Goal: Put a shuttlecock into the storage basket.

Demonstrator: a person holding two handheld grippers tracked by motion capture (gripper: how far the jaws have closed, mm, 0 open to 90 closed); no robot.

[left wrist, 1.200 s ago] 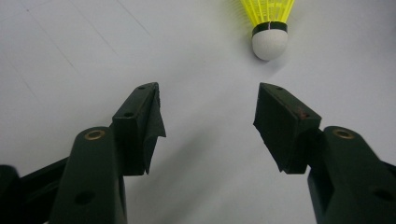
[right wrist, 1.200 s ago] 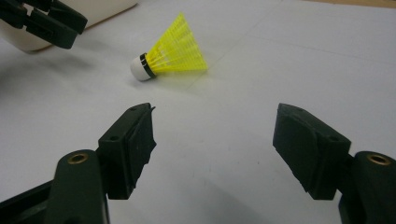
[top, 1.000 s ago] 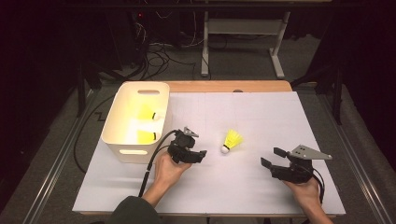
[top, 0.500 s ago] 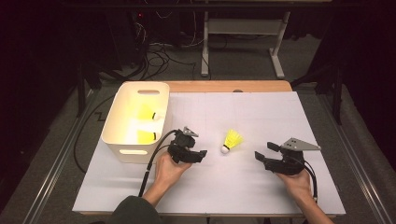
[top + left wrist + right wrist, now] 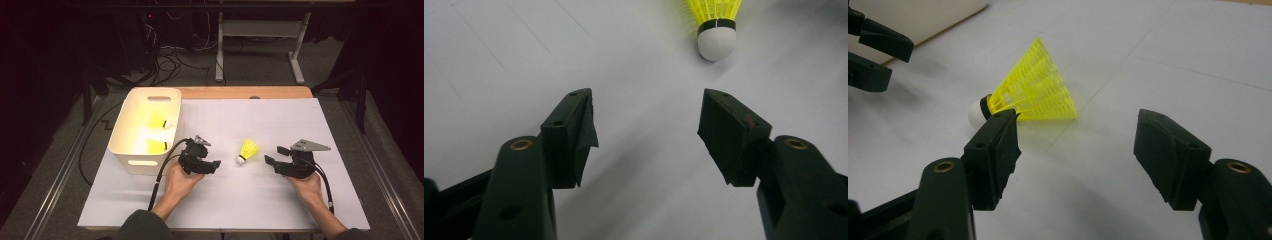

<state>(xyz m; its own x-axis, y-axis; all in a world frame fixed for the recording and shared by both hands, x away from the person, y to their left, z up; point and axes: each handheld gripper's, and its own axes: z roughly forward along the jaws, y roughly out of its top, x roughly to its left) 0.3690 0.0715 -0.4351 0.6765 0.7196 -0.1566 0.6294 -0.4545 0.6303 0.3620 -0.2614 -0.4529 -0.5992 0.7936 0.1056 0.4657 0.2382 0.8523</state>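
A yellow shuttlecock (image 5: 247,151) with a white cork lies on its side on the white table sheet (image 5: 280,120), between my two grippers. My left gripper (image 5: 216,164) rests to its left, open and empty; in the left gripper view the shuttlecock (image 5: 716,30) lies ahead of the gripper (image 5: 644,115). My right gripper (image 5: 275,156) is close on the shuttlecock's right, open. Its jaws have just been closing a little, with nothing between them. In the right gripper view the shuttlecock (image 5: 1033,90) lies just beyond the left jaw of the gripper (image 5: 1075,135).
A white basket (image 5: 140,162) stands at the left of the sheet, beside my left hand, with two yellow shuttlecocks (image 5: 156,121) inside. Cables and a metal stand (image 5: 260,50) are on the floor beyond the table. The left gripper (image 5: 873,50) shows at the right gripper view's top left.
My right gripper has slid left across the sheet toward the shuttlecock. The left hand and the shuttlecock have stayed where they were.
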